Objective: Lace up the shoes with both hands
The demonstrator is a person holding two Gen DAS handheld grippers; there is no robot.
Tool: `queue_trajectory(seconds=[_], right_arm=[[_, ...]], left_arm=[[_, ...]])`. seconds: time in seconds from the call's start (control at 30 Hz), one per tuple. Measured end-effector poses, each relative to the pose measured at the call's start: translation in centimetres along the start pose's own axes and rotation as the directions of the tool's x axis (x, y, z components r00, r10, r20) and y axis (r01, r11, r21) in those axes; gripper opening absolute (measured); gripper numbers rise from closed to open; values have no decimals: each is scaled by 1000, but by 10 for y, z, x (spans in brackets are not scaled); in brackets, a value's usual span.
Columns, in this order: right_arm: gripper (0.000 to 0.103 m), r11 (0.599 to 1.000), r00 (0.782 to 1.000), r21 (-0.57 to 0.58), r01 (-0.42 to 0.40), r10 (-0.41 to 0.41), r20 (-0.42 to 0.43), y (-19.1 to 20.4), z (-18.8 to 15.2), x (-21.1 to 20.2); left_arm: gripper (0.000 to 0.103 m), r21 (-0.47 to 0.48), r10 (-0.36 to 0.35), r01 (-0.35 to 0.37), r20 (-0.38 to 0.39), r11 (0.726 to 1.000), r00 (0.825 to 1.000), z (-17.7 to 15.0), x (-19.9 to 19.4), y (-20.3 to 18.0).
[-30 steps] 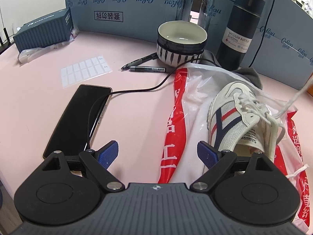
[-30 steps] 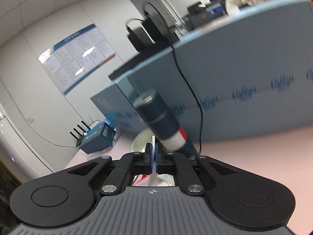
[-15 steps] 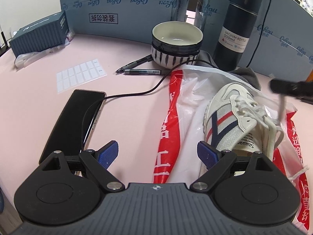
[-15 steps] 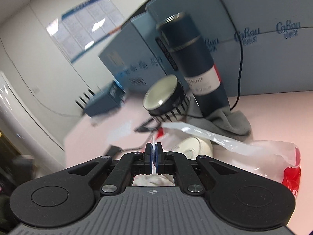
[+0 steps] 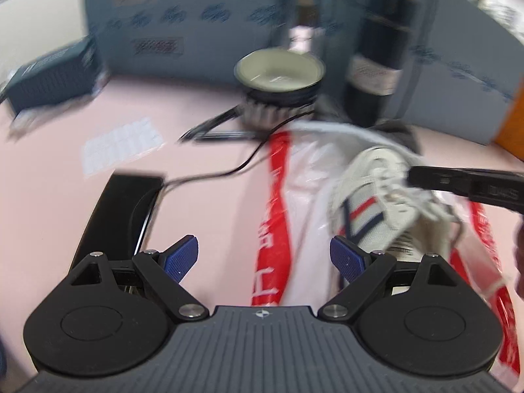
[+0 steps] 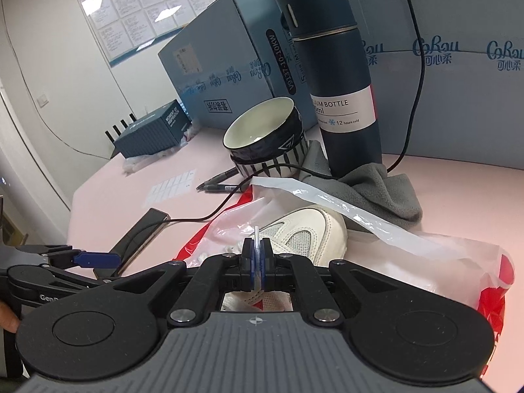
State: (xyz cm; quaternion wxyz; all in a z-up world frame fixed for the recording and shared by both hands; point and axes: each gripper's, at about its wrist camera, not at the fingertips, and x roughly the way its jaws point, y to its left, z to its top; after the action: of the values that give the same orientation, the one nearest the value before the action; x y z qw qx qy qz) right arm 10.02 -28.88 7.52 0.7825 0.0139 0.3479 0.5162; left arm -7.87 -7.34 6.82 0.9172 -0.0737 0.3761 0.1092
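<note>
1. Left wrist view, pretty smeared: the left gripper (image 5: 263,257) has its blue pads wide apart with nothing between them, hanging over the pink table (image 5: 65,180) near its front edge. The white sneaker (image 5: 376,203) lies on a red-and-white plastic bag (image 5: 278,196) toward the right side of the table, toe pointing at the back edge. The right gripper (image 5: 412,177) reaches in from the right, tip right over the laces (image 5: 389,190). A phone (image 5: 118,216) lies left of the bag, a bowl (image 5: 278,75) and a dark bottle (image 5: 376,65) near the back edge.

2. Right wrist view, much sharper: the right gripper (image 6: 257,258) is pressed together on a thin white lace end (image 6: 257,234) that sticks up between the pads. The sneaker (image 6: 304,232) is directly below and ahead.

3. My read: we're mid-threading, lace end pinched and brought to the eyelet row. Which eyelet comes next I can't tell.

4. Next move probably needs the free gripper to come over and steady the shoe or catch the lace, while the tip gets poked through cleanly. Floppy lace, so aim matters.
</note>
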Motion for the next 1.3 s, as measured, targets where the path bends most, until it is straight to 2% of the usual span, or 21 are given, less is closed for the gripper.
queue_trajectory(seconds=[0.1, 0.2, 0.3, 0.37, 0.43, 0.47, 0.5, 0.53, 0.57, 0.6, 0.63, 0.7, 0.93, 1.07, 1.2, 1.3], right_arm=[[4, 1000, 1000, -13, -6, 6, 2, 0, -1, -1], [4, 1000, 1000, -18, -10, 10, 9, 1, -1, -2], [4, 1000, 999, -4, -19, 19, 30, 2, 2, -6], [4, 999, 998, 3, -37, 37, 53, 5, 6, -12], [4, 999, 996, -9, -51, 52, 71, 11, 10, -18], [4, 999, 996, -26, -44, 45, 77, 14, 12, -19], [4, 998, 996, -42, -36, 39, 82, 18, 15, -19], [5, 998, 996, -60, -19, 24, 82, 20, 18, -18], [5, 997, 998, -75, 2, 3, 67, 20, 20, -12], [7, 996, 999, -87, 15, -11, 42, 20, 21, -6], [19, 995, 999, -99, 23, -21, 25, 19, 21, -1], [26, 992, 999, -121, 32, -31, 10, 19, 18, 2], [25, 965, 997, -254, 63, -70, -17, 24, 7, -7], [25, 963, 998, -265, 49, -56, -19, 21, 9, -9], [26, 976, 998, -215, 21, -33, -55, 7, 12, -3], [26, 995, 996, -92, -43, 35, -87, -12, 11, 2]], left_arm=[[86, 182, -51, 34, 88, 983, 995, -7, -8, -11], [85, 346, -93, 32, 161, 938, 982, -12, -13, -23], [85, 406, -185, 92, 198, 909, 962, -6, -24, -30], [86, 432, -233, 132, 190, 892, 954, -3, -24, -37], [85, 472, -239, 138, 161, 871, 958, -3, -16, -48], [77, 488, -238, 137, 151, 862, 960, -4, -11, -53], [68, 497, -248, 154, 130, 854, 960, -4, -5, -57], [42, 495, -262, 179, 103, 851, 960, -4, 1, -59], [28, 485, -269, 197, 84, 852, 959, -4, 4, -60], [27, 476, -277, 214, 66, 853, 959, -4, 8, -61], [26, 475, -287, 224, 64, 851, 956, -5, 9, -61], [25, 474, -303, 239, 63, 848, 951, -9, 7, -61], [26, 422, -324, 268, 67, 866, 944, -11, 8, -49], [27, 411, -332, 277, 68, 869, 941, -11, 9, -46], [27, 414, -341, 286, 65, 865, 938, -10, 10, -45], [23, 426, -354, 294, 67, 856, 933, -11, 9, -45]])
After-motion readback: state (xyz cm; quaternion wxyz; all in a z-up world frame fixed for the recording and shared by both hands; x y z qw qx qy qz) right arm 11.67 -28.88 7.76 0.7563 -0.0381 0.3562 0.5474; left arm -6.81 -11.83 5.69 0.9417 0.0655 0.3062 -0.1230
